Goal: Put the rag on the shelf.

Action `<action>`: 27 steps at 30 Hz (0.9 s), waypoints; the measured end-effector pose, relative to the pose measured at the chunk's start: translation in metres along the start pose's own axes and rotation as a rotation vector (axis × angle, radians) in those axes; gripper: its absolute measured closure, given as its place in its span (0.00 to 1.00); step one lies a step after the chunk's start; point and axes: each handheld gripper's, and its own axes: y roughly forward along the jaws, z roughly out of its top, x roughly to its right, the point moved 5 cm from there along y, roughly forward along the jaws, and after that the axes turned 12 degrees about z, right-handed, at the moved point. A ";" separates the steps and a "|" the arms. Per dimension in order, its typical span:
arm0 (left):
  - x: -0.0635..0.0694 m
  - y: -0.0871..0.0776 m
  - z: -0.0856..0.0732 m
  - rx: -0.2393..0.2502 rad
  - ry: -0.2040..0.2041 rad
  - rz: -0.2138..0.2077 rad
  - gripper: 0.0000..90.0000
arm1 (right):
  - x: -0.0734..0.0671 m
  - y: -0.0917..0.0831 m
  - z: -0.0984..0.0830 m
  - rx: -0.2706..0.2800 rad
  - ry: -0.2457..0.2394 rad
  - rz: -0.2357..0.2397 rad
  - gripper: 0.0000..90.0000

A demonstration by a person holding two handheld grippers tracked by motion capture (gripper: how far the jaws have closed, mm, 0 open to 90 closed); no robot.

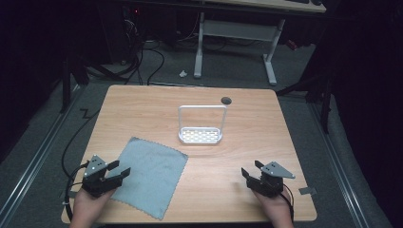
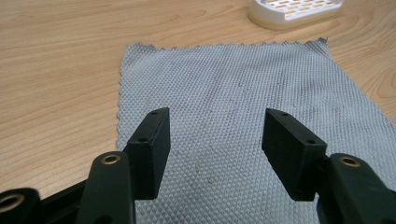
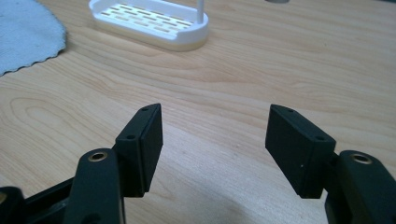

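Left tool [image 2: 215, 135] agape over cloth [image 2: 233, 93]

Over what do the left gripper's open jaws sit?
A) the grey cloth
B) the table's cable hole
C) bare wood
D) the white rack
A: in the left gripper view the left gripper has its jaws spread over the grey cloth, with the white rack beyond it.

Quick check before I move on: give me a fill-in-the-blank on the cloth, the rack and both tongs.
1. The left tongs hover over the grey ___.
2. Both tongs, left and right, have their jaws ___.
3. The white rack has a tall ___ rising from its slotted base.
4. The cloth lies ___ on the table.

Missing: cloth; open; handle; flat
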 end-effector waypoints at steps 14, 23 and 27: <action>0.031 0.010 -0.006 -0.136 0.100 -0.124 0.76 | -0.004 0.001 -0.001 0.003 0.003 0.011 0.43; 0.077 0.019 -0.009 -0.215 0.229 -0.153 0.98 | -0.006 -0.001 0.002 0.020 -0.004 0.012 0.47; 0.110 0.021 -0.008 -0.215 0.237 -0.242 0.96 | -0.010 0.000 0.002 0.020 -0.009 0.027 0.51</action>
